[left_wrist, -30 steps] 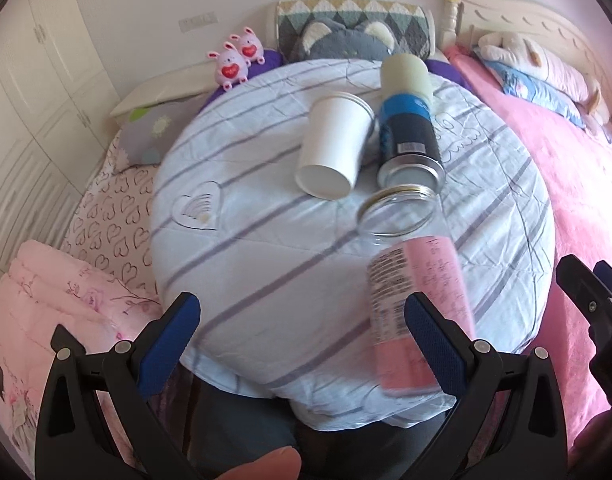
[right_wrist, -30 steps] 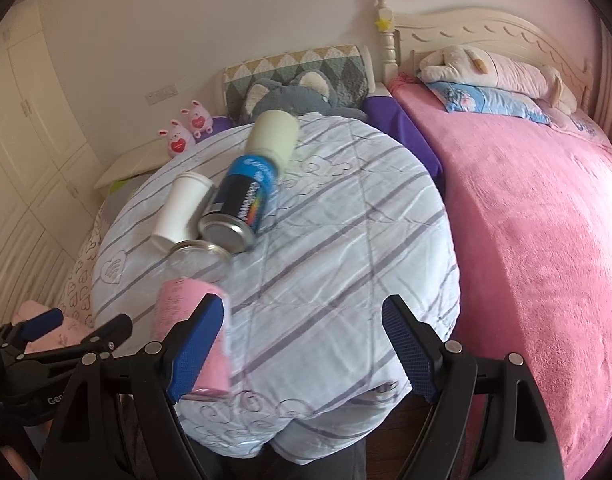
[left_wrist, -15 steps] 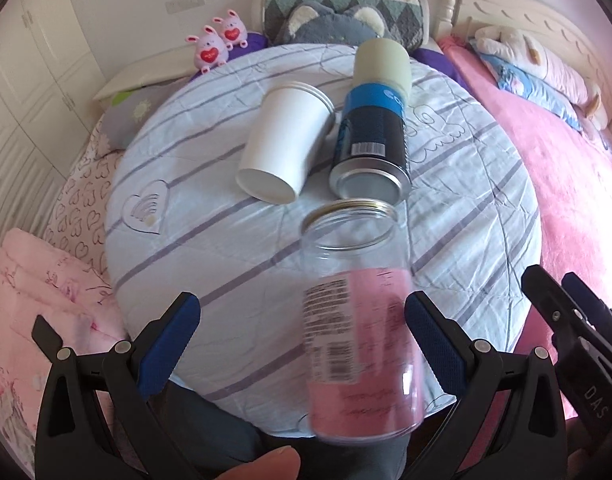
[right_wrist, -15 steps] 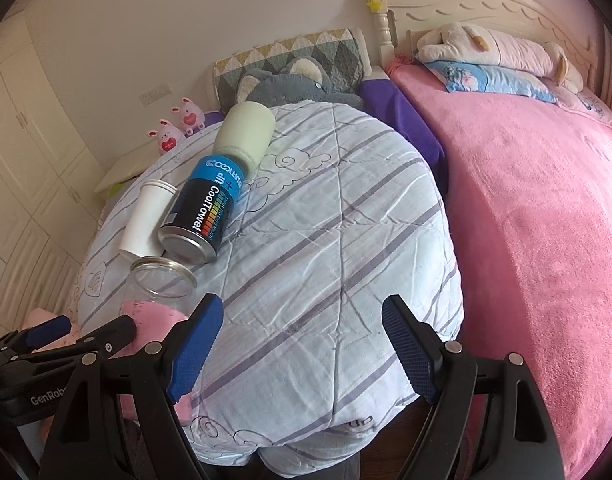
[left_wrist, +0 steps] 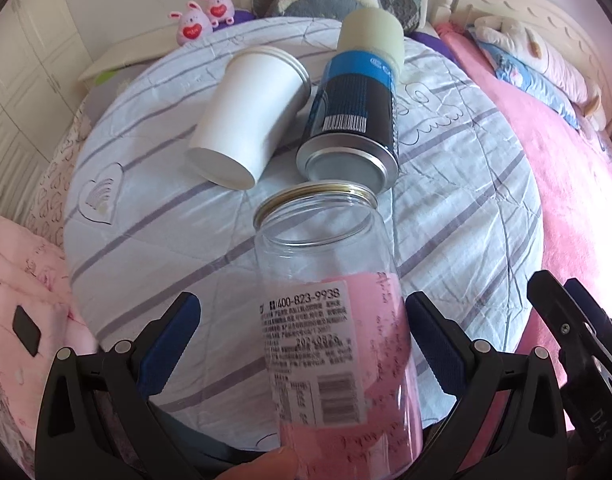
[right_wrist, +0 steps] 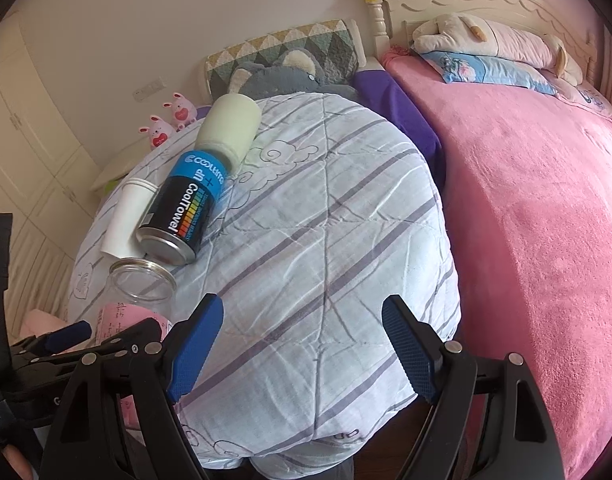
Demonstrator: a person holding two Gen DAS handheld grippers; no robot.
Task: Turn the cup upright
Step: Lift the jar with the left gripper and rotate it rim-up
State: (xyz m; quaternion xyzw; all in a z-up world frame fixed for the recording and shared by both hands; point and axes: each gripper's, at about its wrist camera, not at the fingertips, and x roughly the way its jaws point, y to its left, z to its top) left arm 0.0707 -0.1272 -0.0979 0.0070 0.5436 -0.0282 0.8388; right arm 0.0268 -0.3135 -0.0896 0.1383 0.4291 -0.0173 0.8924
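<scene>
A white paper cup (left_wrist: 248, 120) lies on its side on the striped round table (left_wrist: 146, 216), its bottom toward me; it also shows in the right wrist view (right_wrist: 124, 216). A clear plastic jar with a pink label (left_wrist: 338, 320) lies on its side between the fingers of my left gripper (left_wrist: 302, 344), which is open around it without visibly touching it. The jar also shows in the right wrist view (right_wrist: 138, 296). My right gripper (right_wrist: 302, 348) is open and empty over the table's near edge.
A blue and black CoolTowel can (left_wrist: 358, 112) with a pale cap lies on its side against the cup's right. A pink bed (right_wrist: 526, 220) is to the right. Two pink bunny toys (left_wrist: 202, 24) and pillows sit behind the table.
My left gripper has moved forward over the jar, which now lies between its fingers. The cup and can look nearer. My right gripper has moved slightly closer to the table.
</scene>
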